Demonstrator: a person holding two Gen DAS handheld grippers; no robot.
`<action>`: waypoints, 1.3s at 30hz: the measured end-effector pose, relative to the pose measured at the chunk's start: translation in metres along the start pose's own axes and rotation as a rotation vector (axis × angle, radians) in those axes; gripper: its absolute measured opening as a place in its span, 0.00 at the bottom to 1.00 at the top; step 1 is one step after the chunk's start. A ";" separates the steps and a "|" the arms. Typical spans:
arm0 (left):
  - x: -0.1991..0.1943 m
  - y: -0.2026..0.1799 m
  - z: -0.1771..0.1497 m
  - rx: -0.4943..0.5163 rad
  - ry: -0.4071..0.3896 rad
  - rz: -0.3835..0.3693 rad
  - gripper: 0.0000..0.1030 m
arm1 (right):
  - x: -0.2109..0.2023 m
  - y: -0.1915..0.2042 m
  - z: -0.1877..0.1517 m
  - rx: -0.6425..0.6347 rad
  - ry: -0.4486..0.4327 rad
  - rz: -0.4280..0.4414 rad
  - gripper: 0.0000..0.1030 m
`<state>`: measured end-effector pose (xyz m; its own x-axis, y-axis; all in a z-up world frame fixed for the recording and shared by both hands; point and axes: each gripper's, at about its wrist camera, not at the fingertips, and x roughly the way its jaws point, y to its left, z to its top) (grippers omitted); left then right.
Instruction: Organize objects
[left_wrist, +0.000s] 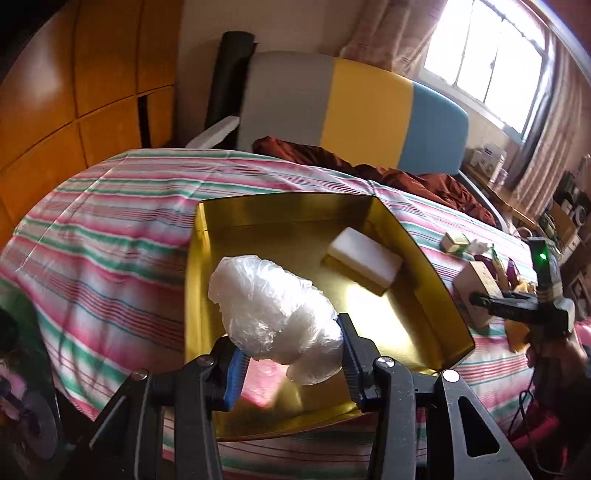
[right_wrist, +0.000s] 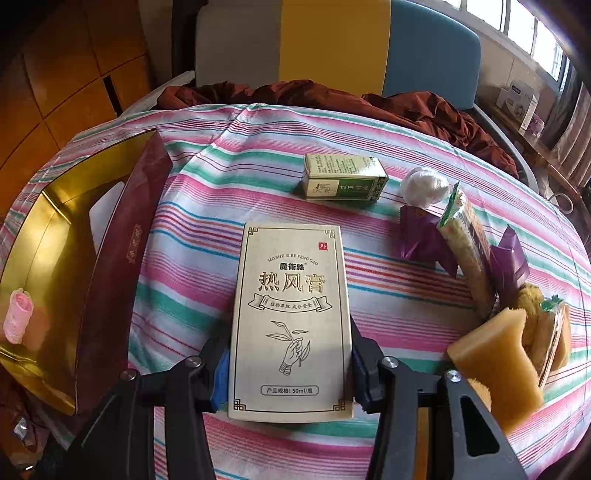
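My left gripper (left_wrist: 291, 354) is shut on a crumpled clear plastic bag (left_wrist: 275, 314) and holds it over the gold-lined box (left_wrist: 207, 229). A white block (left_wrist: 364, 260) lies inside the box, toward its far right. My right gripper (right_wrist: 290, 363) is shut on a beige carton with Chinese print (right_wrist: 291, 321), close over the striped bedspread. The gold box (right_wrist: 48, 206), with its dark red outer wall, stands left of it and holds a pink roller (right_wrist: 16, 315). The right gripper also shows in the left wrist view (left_wrist: 517, 306).
On the striped bedspread (right_wrist: 207, 280) lie a green carton (right_wrist: 343, 179), a white ball of plastic (right_wrist: 424, 186), purple wrappers (right_wrist: 424, 236), a snack packet (right_wrist: 467, 251) and yellow sponges (right_wrist: 498, 363). A brown blanket (right_wrist: 406, 107) and the headboard (left_wrist: 365, 110) lie beyond.
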<state>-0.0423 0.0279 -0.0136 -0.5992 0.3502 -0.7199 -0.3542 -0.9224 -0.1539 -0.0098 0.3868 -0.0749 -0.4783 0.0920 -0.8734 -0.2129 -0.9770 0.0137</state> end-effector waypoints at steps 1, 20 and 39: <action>0.000 0.005 0.000 -0.012 -0.002 0.005 0.43 | -0.002 0.002 -0.003 0.003 -0.002 0.003 0.49; -0.002 0.010 0.004 0.009 -0.019 0.010 0.44 | -0.026 0.016 -0.031 0.052 -0.018 0.034 0.49; 0.078 0.015 0.062 0.102 0.083 0.051 0.44 | -0.083 0.058 0.014 -0.030 -0.173 0.087 0.49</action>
<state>-0.1385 0.0516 -0.0298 -0.5583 0.2842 -0.7795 -0.3986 -0.9159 -0.0485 0.0060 0.3248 0.0055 -0.6334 0.0359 -0.7730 -0.1401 -0.9877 0.0689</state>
